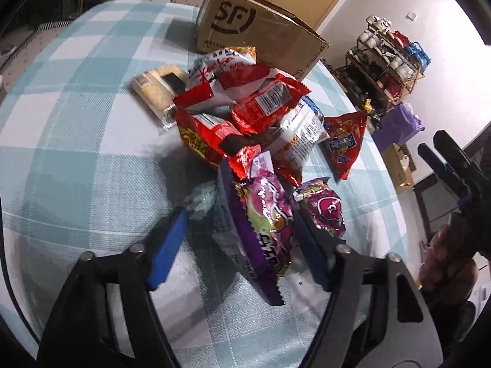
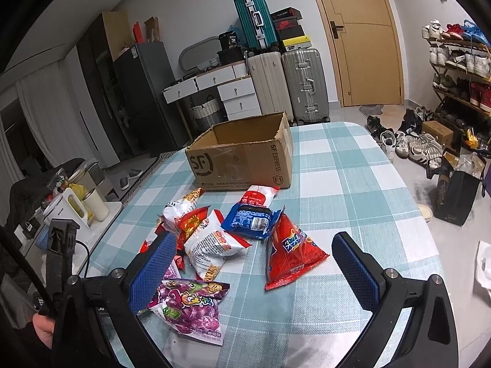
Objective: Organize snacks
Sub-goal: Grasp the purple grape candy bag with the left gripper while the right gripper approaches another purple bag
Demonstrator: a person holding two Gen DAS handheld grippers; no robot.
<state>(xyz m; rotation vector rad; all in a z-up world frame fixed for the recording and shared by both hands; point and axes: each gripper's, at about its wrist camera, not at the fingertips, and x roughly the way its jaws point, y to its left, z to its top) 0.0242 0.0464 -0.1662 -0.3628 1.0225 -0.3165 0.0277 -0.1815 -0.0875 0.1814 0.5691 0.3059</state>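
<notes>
Purple snack packet (image 1: 270, 227) sits between left gripper (image 1: 245, 239) pads: right pad touching it, left pad apart, so no grip yet. Right gripper (image 2: 254, 263) hovers wide open, nothing between pads. Snack pile (image 2: 214, 233) lies just before cardboard box (image 2: 242, 159), red chip bag (image 2: 288, 251) beside pile, all on checked tablecloth (image 2: 353, 190).

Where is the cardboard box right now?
The open cardboard box stands upright on the checked tablecloth at the table's far end, just behind the snack pile; the left wrist view shows it top centre.
</notes>
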